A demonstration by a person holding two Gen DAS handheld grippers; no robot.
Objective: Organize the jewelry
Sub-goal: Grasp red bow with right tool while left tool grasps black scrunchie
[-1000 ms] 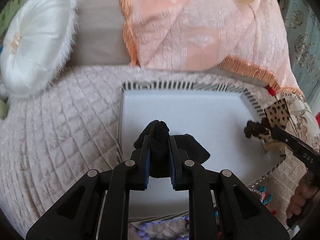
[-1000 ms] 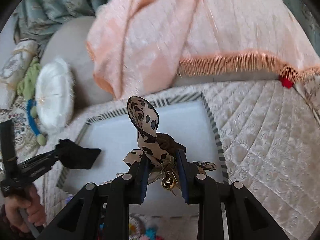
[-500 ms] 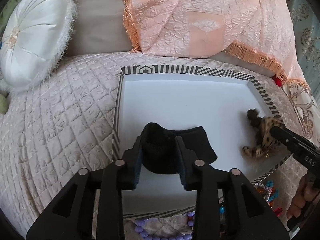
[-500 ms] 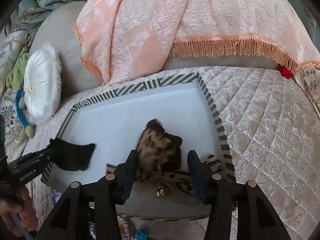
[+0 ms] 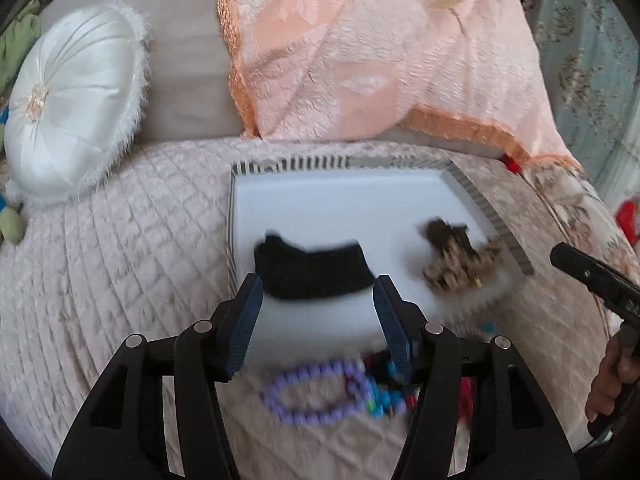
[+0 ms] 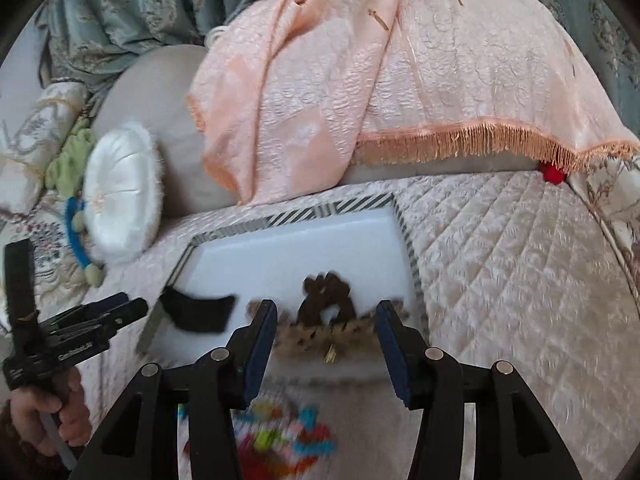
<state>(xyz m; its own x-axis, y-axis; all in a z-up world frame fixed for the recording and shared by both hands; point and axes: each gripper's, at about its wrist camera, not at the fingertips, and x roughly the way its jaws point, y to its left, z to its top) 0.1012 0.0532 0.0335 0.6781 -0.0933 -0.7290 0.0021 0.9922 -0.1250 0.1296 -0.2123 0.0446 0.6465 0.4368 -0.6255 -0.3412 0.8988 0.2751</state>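
A: Lying at the left of the white tray (image 5: pixel 360 196) is a black fabric band (image 5: pixel 314 274), flat and dark, with its near edge curved. It is seen just beyond the tips of the left gripper (image 5: pixel 318 312), whose jaws are spread wide and hold nothing.

B: And further right in the tray?

A: A leopard-print hair tie (image 5: pixel 454 258) is found near the right wall, brown and tan, knotted, with a small gold charm at its near end. From the right wrist camera the same leopard-print hair tie (image 6: pixel 328 320) is seen between and just past the tips of the right gripper (image 6: pixel 326 334), which is also held wide apart and empty. The two pieces are well apart from each other.

B: How is the tray described?

A: A shallow white floor is bounded by a low wall striped in black and white. It is set on a quilted pink cover (image 5: pixel 120 240).

B: What is seen outside it?

A: A purple bead bracelet (image 5: pixel 316 394) is laid on the cover just in front of the tray, with blurred coloured beads (image 5: pixel 384 400) touching its right end. In the right wrist view a blurred heap of coloured beads (image 6: pixel 280 436) is seen below the fingers.
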